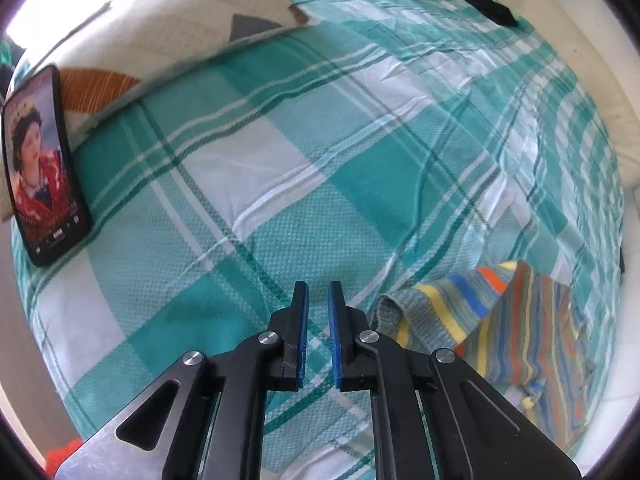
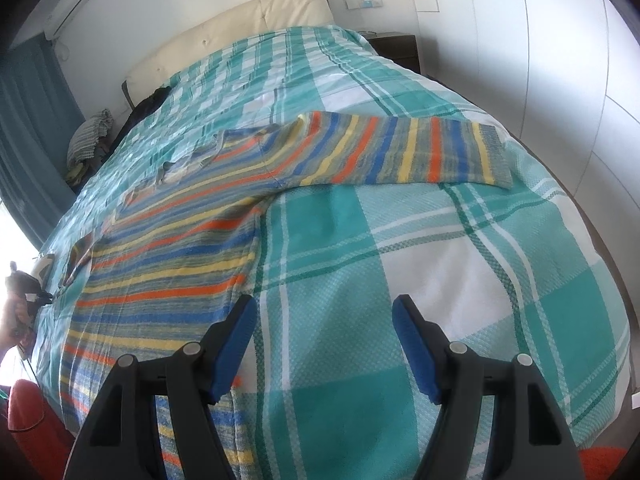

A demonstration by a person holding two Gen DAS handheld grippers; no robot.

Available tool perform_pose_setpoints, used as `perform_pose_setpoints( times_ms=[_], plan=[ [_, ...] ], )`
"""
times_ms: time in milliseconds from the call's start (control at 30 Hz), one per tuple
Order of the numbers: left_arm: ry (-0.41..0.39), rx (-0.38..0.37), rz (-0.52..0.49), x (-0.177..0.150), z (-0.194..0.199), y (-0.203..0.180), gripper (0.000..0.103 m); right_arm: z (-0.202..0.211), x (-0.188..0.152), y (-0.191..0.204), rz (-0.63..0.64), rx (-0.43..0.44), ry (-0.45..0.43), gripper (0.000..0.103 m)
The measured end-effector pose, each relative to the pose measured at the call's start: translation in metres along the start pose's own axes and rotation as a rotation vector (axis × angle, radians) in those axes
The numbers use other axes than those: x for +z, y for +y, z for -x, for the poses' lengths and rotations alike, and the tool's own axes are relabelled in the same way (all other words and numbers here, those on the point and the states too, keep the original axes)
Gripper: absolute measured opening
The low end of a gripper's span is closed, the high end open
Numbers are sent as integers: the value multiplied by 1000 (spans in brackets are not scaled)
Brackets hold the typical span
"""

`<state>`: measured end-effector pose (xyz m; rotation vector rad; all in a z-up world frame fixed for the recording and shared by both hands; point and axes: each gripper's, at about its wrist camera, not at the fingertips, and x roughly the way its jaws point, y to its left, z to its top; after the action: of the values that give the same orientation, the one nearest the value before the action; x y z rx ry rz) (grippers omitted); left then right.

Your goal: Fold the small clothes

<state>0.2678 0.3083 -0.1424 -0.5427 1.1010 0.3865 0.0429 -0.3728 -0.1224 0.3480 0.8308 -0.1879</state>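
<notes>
**Left gripper over the plaid bedspread**

Your left gripper hangs above the teal plaid bedspread, jaws nearly closed on nothing. A striped sweater lies just to its right. A phone leans against the pillow.

knitted striped sweater lies on a waffle-weave cloth bedspread; glossy phone screen.

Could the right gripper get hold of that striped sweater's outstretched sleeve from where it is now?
Probably yes. The right gripper is open and empty, and only bare teal-and-white checked bedspread lies between it and the sleeve of the striped knitted sweater, spread flat ahead.
</notes>
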Motion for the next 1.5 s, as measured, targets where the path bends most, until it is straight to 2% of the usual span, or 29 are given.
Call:
perform_pose_setpoints(
  times_ms=[67, 133, 167, 200, 233, 267, 333, 400, 467, 533, 600, 633, 733, 800, 867, 1000, 1067, 1167, 1233, 1300, 1400, 1500],
  plan=[
    [-32, -37, -125, -7, 11, -25, 8, -3, 0, 0, -2, -1, 6, 70],
    [2, -149, -260, -21, 13, -61, 12, -6, 0, 1, -1, -5, 16, 70],
    [50, -221, -314, -28, 11, -76, 24, -8, -1, 1, 0, -8, 20, 70],
    [139, -308, -378, -38, 3, -98, 40, -9, -1, 2, 3, -13, 25, 70],
    [211, -358, -422, -46, -5, -115, 46, -10, -2, 3, 9, -14, 29, 70],
    [267, -377, -477, -57, -15, -132, 47, -10, -2, 4, 17, -19, 30, 70],
    [250, -311, -548, -66, -27, -151, 48, -9, -3, 6, 27, -30, 26, 70],
    [218, -240, -509, -53, -42, -150, 45, -6, -4, 7, 29, -36, 16, 70],
    [152, -176, -341, -23, -48, -123, 40, -3, -5, 6, 24, -38, 8, 70],
    [61, -74, -168, 6, -42, -86, 39, -1, -5, 4, 17, -41, 2, 70],
    [3, -20, -47, 24, -29, -50, 49, 0, -4, 3, 7, -39, -3, 70],
    [-18, -8, -29, 27, -22, -36, 51, 0, -3, 2, 2, -37, -5, 70],
    [-43, -15, -105, 13, 3, -22, 57, -2, -2, 2, -3, -34, -4, 70],
    [-62, -36, -176, -13, 25, -16, 75, -1, -1, 1, -1, -37, -4, 70],
    [-63, -85, -257, -49, 41, -20, 85, -1, -1, 0, -4, -42, -10, 70],
    [-19, -193, -375, -108, 45, -46, 87, 6, 1, -2, -4, -91, -41, 70],
    [8, -213, -411, -125, 36, -54, 88, 9, 1, -5, -11, -125, -57, 70],
    [48, -192, -464, -143, 16, -62, 88, 9, 1, -11, -27, -181, -64, 77],
    [53, -152, -487, -147, 2, -60, 89, 6, 0, -15, -40, -198, -52, 78],
    [20, -147, -524, -153, -2, -59, 103, 3, -3, -18, -46, -218, -36, 78],
    [-17, -105, -589, -166, -2, -62, 103, -3, -5, -19, -46, -230, -14, 78],
    [-84, -83, -606, -175, -1, -63, 103, -26, -12, -22, -47, -250, 85, 78]
  ],
)
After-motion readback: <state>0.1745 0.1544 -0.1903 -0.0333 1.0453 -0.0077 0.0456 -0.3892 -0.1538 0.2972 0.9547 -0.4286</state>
